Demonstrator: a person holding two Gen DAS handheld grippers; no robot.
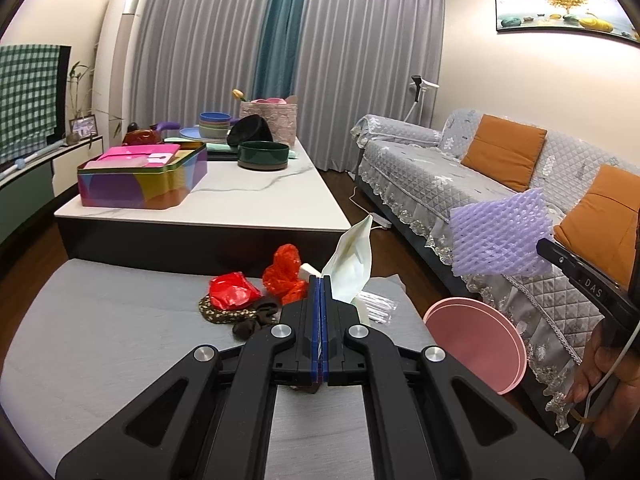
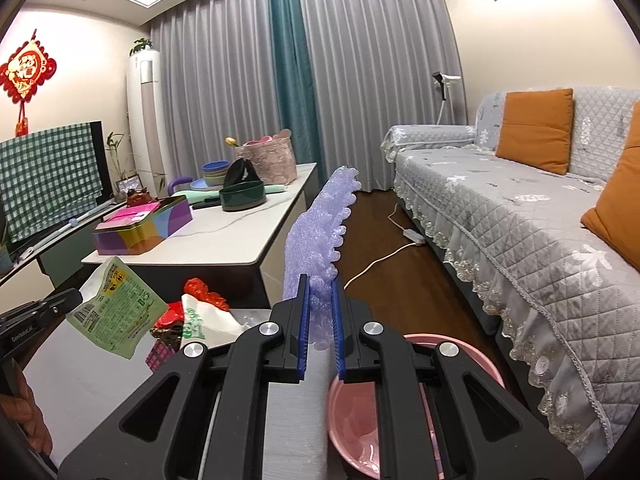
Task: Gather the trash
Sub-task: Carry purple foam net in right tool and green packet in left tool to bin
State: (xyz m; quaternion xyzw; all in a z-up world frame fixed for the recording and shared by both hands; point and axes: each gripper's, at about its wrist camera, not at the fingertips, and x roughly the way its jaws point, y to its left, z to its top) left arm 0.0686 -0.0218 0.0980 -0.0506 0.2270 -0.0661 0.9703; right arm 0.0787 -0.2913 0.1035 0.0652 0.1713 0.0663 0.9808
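**Above the grey table, both grippers hold trash**

Over the near grey tabletop (image 1: 120, 320), the left gripper (image 1: 320, 284) has its blue pads pressed tight on a crumpled white-and-green plastic snack wrapper (image 1: 352, 260), which sticks up from the fingertips; the right wrist view shows the same wrapper's printed green side, off to the left. The right gripper (image 2: 319, 300) clamps a lavender foam mesh fruit sleeve (image 2: 316, 232) between its blue pads, the sleeve rising upright from the jaws. In the left wrist view that sleeve hangs in the air to the right, in front of the grey quilted sofa (image 1: 420, 168).

A round pink plastic basin (image 2: 360, 432) sits just beside the table's right edge, directly below the right gripper.

On the tabletop remain two pieces of crumpled red plastic (image 1: 234, 292), a dark patterned cloth (image 1: 224, 314) under one of them, and a clear plastic wrapper (image 1: 378, 304) near the far right corner. Beyond stands a white marble-topped table (image 1: 260, 196) bearing a multicoloured tin box (image 1: 140, 188) and a dark green round bowl (image 1: 263, 155).
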